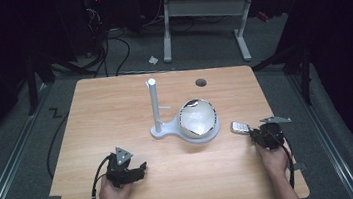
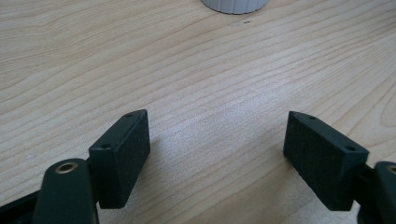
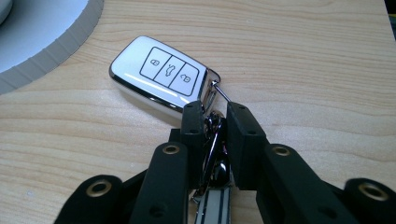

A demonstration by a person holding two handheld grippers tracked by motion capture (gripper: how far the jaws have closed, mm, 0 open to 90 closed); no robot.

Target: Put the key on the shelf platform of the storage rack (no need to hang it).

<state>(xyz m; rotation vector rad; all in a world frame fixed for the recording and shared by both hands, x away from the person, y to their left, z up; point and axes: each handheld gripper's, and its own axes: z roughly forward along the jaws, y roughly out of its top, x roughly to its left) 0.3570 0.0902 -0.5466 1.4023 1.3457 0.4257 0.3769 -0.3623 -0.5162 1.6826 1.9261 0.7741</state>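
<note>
A white car key fob (image 3: 159, 77) with three buttons lies flat on the wooden table (image 1: 130, 110), to the right of the stand; in the high view the fob (image 1: 240, 127) sits just ahead of my right gripper (image 1: 255, 134). My right gripper (image 3: 215, 114) is shut on the metal key ring (image 3: 220, 91) attached to the fob, low on the table top. My left gripper (image 1: 141, 169) rests at the front left, pointing right. Its jaws stand wide apart in the left gripper view, where the gripper (image 2: 217, 149) has only bare wood between them.
A white stand with an upright post (image 1: 155, 104) and a short peg occupies the table's middle. A white bowl (image 1: 198, 118) sits on its round base (image 3: 42, 60). A dark cable hole (image 1: 201, 82) lies near the far edge. Desk legs and cables are behind the table.
</note>
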